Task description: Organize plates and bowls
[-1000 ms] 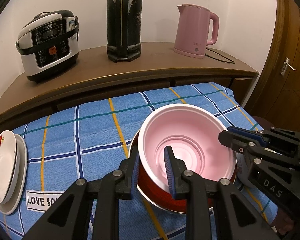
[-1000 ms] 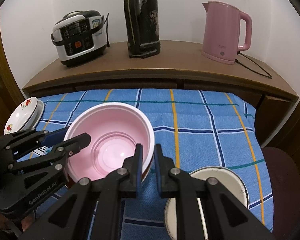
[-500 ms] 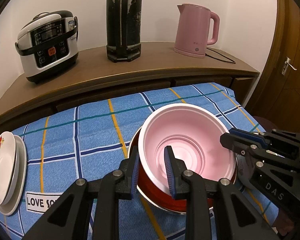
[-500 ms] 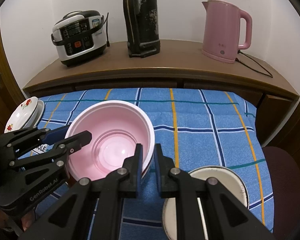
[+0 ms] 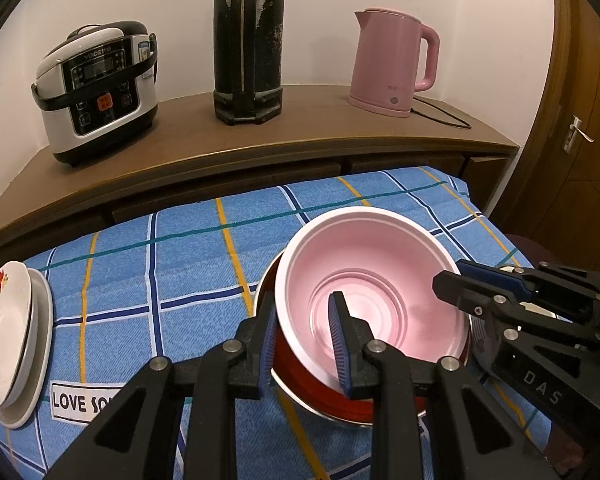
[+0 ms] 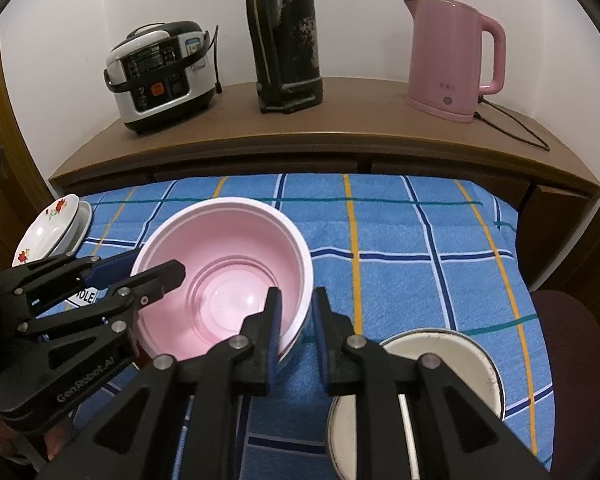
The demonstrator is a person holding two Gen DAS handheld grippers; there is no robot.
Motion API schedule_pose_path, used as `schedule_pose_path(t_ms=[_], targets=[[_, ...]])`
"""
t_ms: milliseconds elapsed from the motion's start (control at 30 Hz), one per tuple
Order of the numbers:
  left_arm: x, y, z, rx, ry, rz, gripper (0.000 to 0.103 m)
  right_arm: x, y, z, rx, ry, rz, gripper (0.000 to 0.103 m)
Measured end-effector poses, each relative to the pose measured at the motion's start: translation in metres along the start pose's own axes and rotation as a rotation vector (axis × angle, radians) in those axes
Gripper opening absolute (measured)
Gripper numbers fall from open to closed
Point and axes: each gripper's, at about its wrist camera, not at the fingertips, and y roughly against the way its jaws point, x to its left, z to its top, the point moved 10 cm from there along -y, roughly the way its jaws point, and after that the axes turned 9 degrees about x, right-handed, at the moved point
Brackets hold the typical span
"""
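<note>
Blue checked cloth [image 5: 172, 280], bare across the middle and back. Two plates [image 5: 8, 340] stacked at left edge. One pink bowl [image 5: 380, 288] nested in one red bowl [image 5: 312, 384]: left gripper [image 5: 304, 344] clamped on near rim, right gripper [image 6: 296, 332] jaws opening astride opposite rim. One cream bowl [image 6: 460, 352] beside.

Pink bowl [image 5: 372, 276] nested upright in red bowl [image 5: 308, 384].

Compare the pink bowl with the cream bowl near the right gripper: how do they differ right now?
The pink bowl sits nested in a red bowl; the cream bowl sits alone on the cloth. Both grippers straddle the pink bowl's rim; nothing holds the cream bowl. The pink bowl looks deeper. Both stand upright and empty.
</note>
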Motion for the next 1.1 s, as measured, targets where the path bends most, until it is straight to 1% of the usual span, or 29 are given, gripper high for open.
schedule_pose_path(t_ms=[33, 67, 333, 367, 400, 433, 467, 500, 567, 733, 833, 933, 1033, 1100], targets=[[0.0, 0.0, 0.0, 0.002, 0.0, -0.002, 0.027, 0.0, 0.001, 0.0, -0.004, -0.003, 0.001, 0.017], [0.0, 0.0, 0.0, 0.004, 0.002, -0.004, 0.029, -0.001, 0.001, 0.001, -0.007, -0.005, 0.003, 0.017], [-0.004, 0.003, -0.002, 0.004, -0.012, 0.004, 0.03, -0.002, 0.001, 0.0, -0.007, -0.004, 0.0, 0.017], [-0.004, 0.003, -0.002, 0.003, -0.014, 0.003, 0.032, -0.002, 0.001, 0.0, -0.007, -0.005, 0.001, 0.017], [-0.005, 0.004, -0.001, 0.001, -0.016, 0.003, 0.035, -0.003, 0.001, 0.0, -0.008, -0.005, 0.002, 0.017], [-0.006, 0.006, -0.001, -0.005, -0.022, 0.001, 0.046, -0.003, 0.002, 0.0, -0.011, -0.005, 0.006, 0.019], [-0.008, 0.009, 0.0, -0.014, -0.03, -0.008, 0.056, -0.002, 0.003, 0.001, -0.015, -0.005, 0.008, 0.024], [-0.01, 0.012, 0.0, -0.029, -0.04, -0.001, 0.061, -0.004, 0.004, 0.001, -0.02, -0.008, 0.006, 0.026], [-0.008, 0.015, 0.001, -0.05, -0.053, 0.054, 0.071, -0.007, 0.004, 0.002, -0.027, -0.012, -0.001, 0.027], [-0.004, 0.015, 0.0, -0.043, -0.04, 0.045, 0.072, -0.009, 0.01, 0.0, -0.043, -0.016, 0.006, 0.038], [0.001, 0.02, 0.0, -0.053, -0.022, 0.049, 0.072, -0.009, 0.022, 0.0, -0.077, -0.013, 0.011, 0.04], [0.004, 0.034, 0.002, -0.085, -0.001, 0.053, 0.072, -0.018, 0.039, -0.004, -0.11, -0.029, 0.009, 0.04], [-0.001, 0.052, 0.003, -0.117, 0.001, 0.037, 0.072, -0.043, 0.055, -0.016, -0.127, -0.072, -0.017, 0.04], [-0.009, 0.059, 0.002, -0.124, -0.001, 0.016, 0.072, -0.063, 0.063, -0.027, -0.124, -0.109, -0.046, 0.04]])
